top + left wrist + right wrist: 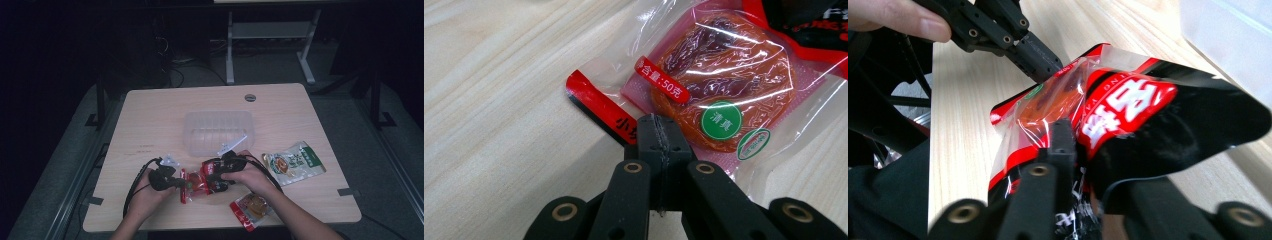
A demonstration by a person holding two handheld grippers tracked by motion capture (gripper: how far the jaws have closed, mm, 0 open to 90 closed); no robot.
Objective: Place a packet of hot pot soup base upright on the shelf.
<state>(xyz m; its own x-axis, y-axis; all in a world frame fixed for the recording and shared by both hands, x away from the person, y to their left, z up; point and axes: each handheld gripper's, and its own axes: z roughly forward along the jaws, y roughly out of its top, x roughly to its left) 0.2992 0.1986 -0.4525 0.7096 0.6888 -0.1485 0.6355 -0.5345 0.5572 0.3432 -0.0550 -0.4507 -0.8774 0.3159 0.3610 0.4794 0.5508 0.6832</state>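
Both grippers clamp the red snack packet low over the bench: left gripper on one edge, right gripper apparently the other. Keep both fingers pinched and move together, avoiding a tear.

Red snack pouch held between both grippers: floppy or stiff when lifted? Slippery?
Probably floppy: the red snack pouch bends and folds where the right gripper pinches it. Likely slick, since its clear film shows glare in the left gripper view, where the left gripper clamps only a thin edge. Seems light: a flat pack holding one piece.
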